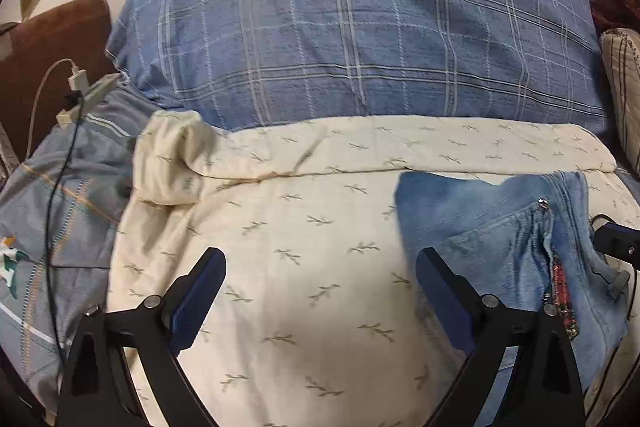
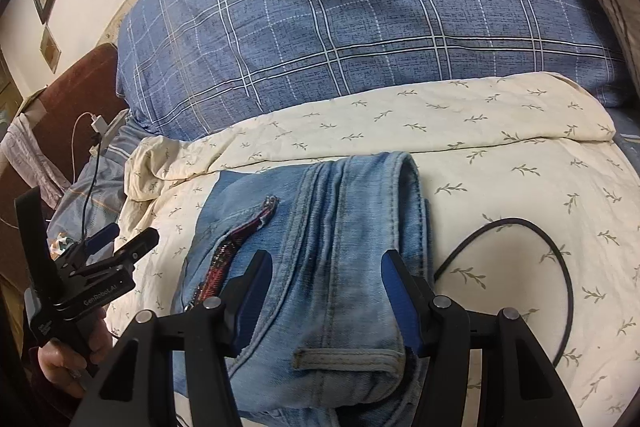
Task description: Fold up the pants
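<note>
The light blue denim pants lie folded into a compact bundle on the cream leaf-print sheet; a red plaid trim shows along the zipper. In the left wrist view the pants lie at the right, beside the right finger. My right gripper is open, its jaws straddling the bundle just above it, holding nothing. My left gripper is open and empty over bare sheet, left of the pants. It also shows in the right wrist view at the far left, held in a hand.
A big blue plaid pillow lies behind the sheet. A black cable loops on the sheet right of the pants. Charger cables and a plug lie at the left by a brown headboard. A striped cushion sits far right.
</note>
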Motion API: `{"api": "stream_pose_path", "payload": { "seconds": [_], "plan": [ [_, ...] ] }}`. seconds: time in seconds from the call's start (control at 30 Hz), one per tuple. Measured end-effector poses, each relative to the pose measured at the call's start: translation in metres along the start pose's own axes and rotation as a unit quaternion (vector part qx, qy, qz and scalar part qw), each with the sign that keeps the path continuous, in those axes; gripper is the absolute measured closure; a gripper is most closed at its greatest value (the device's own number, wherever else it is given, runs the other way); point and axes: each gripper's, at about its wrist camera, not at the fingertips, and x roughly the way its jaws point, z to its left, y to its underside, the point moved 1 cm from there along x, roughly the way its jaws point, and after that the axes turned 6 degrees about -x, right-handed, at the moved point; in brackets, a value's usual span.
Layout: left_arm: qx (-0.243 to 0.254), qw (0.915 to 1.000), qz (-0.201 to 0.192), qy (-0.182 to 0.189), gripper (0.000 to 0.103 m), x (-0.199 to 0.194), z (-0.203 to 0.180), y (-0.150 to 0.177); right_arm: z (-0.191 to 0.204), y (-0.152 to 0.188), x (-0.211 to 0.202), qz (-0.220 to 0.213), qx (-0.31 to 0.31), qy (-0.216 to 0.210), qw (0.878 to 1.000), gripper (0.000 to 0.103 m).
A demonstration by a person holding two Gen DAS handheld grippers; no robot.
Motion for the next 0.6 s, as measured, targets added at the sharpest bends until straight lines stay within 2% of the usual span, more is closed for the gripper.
{"api": "stream_pose_path", "payload": {
  "seconds": [0.23,0.43,0.6],
  "plan": [
    [-0.027,0.9989,-0.023,-0.030,0.007,-0.012,0.032,-0.006,0.019,-0.003,0.006,-0.010,-0.016,-0.013,1.000,0.042],
    [-0.065,0.9943,-0.052,-0.066,0.007,-0.026,0.073,-0.012,0.034,-0.004,0.017,-0.005,-0.027,-0.019,0.999,0.042],
    [-0.088,0.9917,-0.051,-0.078,0.007,-0.027,0.097,-0.010,0.043,-0.004,0.027,-0.003,-0.031,-0.021,0.999,0.042]
  ]
}}
